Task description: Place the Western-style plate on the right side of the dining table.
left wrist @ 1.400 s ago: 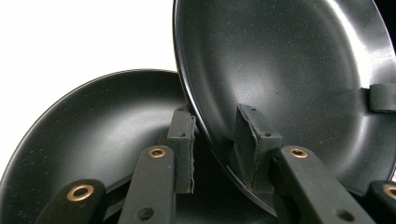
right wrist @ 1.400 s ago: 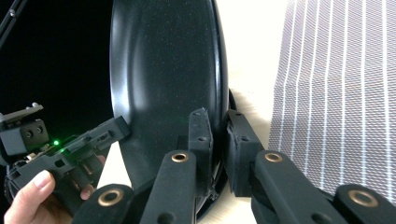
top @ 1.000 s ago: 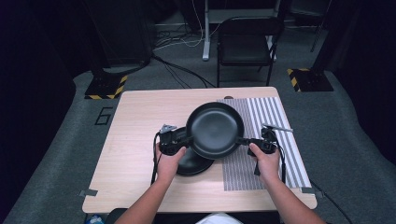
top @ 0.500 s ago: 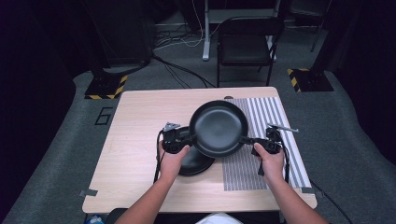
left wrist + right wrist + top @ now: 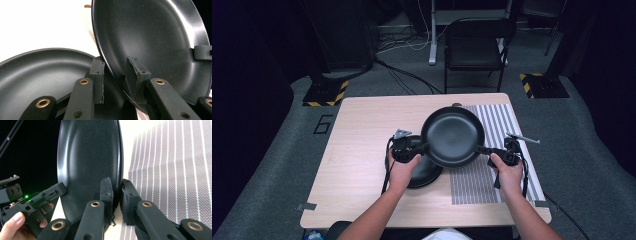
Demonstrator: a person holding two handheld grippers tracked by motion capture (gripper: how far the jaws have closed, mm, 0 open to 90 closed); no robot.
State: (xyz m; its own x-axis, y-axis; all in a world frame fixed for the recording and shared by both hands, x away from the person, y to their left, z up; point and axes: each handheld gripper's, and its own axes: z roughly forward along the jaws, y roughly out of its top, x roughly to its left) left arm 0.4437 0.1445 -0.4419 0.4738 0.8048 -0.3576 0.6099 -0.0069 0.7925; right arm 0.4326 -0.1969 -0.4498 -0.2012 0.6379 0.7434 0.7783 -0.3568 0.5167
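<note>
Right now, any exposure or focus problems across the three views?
High view: table evenly lit, surroundings nearly black, picture soft. Left gripper view: tabletop blown out to white behind the lifted pan, whose inner wall carries a soft sheen; the near jaws are slightly soft. Right gripper view: bright overexposed patch above the striped mat, upper left background pitch dark.

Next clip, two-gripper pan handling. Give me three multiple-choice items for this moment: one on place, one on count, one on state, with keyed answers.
1. Where is the frying pan?
A. flat on the striped mat
B. lifted between both grippers
C. on the chair

2. How many black pans or dishes show?
A. one
B. two
C. four

3. What does the right gripper do?
A. hangs open, apart from the pan
B. lies on the table
C. clamps the pan's rim

Answers:
1 B, the left gripper and the right one each grip an opposite edge.
2 B, a second black dish lies under the pan.
3 C, its jaws pinch the rim from both sides.
</note>
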